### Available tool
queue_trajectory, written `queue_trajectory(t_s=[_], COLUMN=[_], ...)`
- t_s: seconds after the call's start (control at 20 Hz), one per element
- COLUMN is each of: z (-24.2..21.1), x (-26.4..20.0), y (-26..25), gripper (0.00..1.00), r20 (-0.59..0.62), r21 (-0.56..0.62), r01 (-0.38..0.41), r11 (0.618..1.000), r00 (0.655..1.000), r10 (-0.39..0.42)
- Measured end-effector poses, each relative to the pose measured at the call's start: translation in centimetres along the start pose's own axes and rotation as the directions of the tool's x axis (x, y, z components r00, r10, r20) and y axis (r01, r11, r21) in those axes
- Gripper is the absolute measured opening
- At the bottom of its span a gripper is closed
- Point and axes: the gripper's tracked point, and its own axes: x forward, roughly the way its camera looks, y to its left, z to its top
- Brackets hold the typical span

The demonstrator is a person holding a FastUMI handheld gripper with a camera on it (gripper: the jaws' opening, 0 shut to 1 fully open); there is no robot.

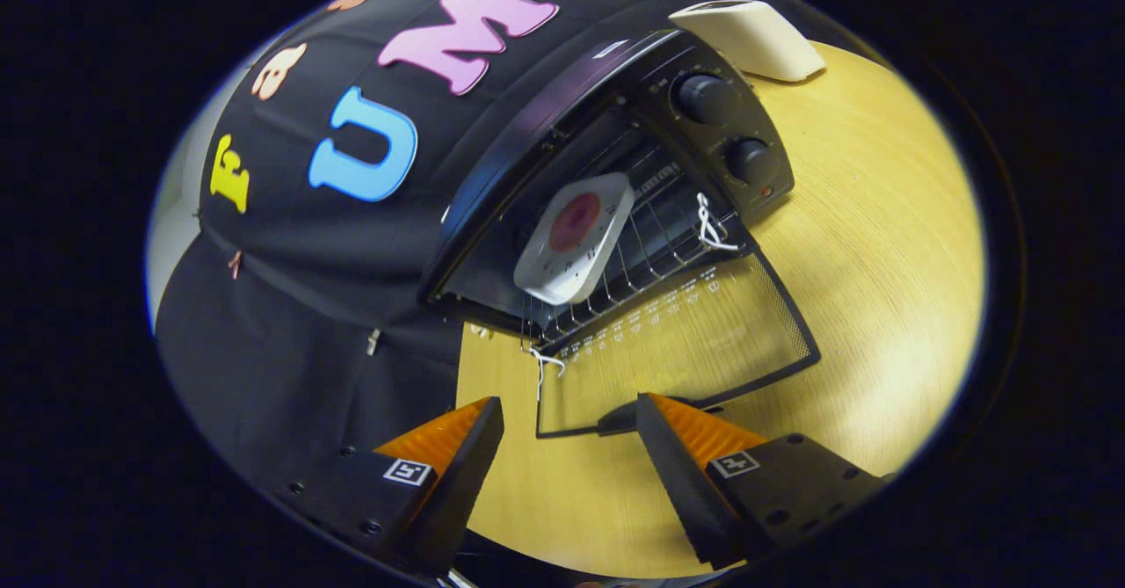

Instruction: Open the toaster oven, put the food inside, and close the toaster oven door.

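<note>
Oven (615,184): food (576,236) inside on rack, door (677,351) down. Gripper (569,434) released, before door; closing likely remains.

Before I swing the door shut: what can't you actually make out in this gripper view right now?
- Black toaster oven: back of the cavity is dark behind the white square plate with red food on the wire rack.
- Glass door: handle partly hidden behind one of the open gripper fingers.
- Printing by the two black knobs: too small.
- White object beyond the oven: cannot identify it.
</note>
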Motion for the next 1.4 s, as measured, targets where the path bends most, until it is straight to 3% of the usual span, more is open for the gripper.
queue_trajectory(t_s=[0.15,0.3,0.7,0.95,1.15,1.4], z=[-1.1,-1.8,-4.8,-5.0,-4.5,-4.2], x=[-0.8,-1.0,0.3,1.5,2.9,4.1], y=[-0.8,-3.1,-9.6,-10.9,-9.9,-9.2], gripper=[0.98,0.99,0.99,1.00,0.99,1.00], r20=[0.018,0.034,0.007,0.068,0.104,0.092], r21=[-0.169,-0.328,-0.482,-0.546,-0.540,-0.509], r01=[0.046,0.157,0.368,0.445,0.470,0.478], r11=[0.985,0.931,0.795,0.710,0.698,0.716], r00=[0.999,0.987,0.909,0.868,0.861,0.857], r10=[-0.044,-0.155,-0.417,-0.492,-0.498,-0.507])
